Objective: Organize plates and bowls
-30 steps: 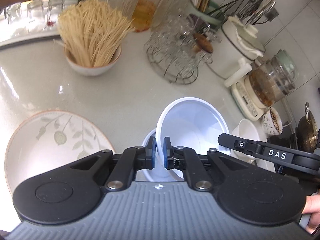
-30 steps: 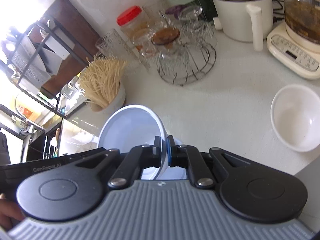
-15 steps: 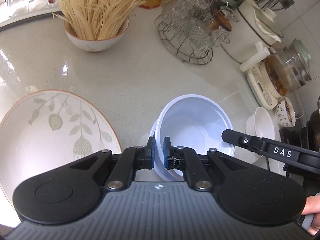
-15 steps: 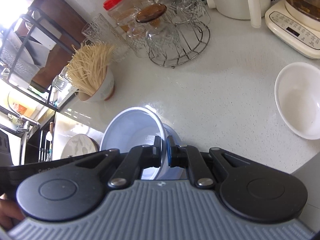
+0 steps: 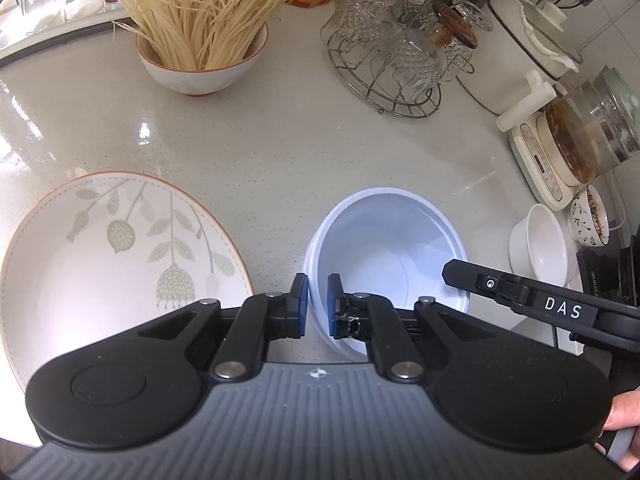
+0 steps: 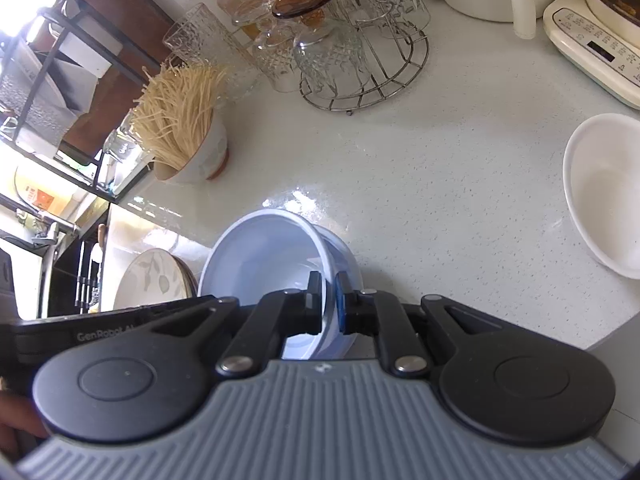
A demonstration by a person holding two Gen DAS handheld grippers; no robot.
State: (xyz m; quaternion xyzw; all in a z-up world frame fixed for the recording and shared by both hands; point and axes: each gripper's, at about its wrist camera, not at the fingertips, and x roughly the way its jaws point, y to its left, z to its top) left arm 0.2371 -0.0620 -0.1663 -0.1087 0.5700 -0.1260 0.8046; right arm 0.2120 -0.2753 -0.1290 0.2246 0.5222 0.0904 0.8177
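Observation:
A pale blue bowl (image 5: 384, 248) is nested in a second blue bowl just above or on the counter. My left gripper (image 5: 314, 308) is shut on its near left rim. My right gripper (image 6: 329, 304) is shut on its right rim, and the bowl also shows in the right wrist view (image 6: 264, 256). A leaf-patterned plate (image 5: 112, 256) lies left of the bowl. A small white bowl (image 6: 604, 192) sits to the right by the counter edge, also in the left wrist view (image 5: 540, 244).
At the back stand a bowl of dry noodles (image 5: 200, 40), a wire rack of glasses (image 5: 392, 52), a white pot (image 5: 520, 40) and a kettle on a base (image 5: 576, 144). A small patterned cup (image 5: 588, 216) sits far right.
Both grippers have carried the blue bowl down and toward the counter front. The plate and the white bowl now appear closer.

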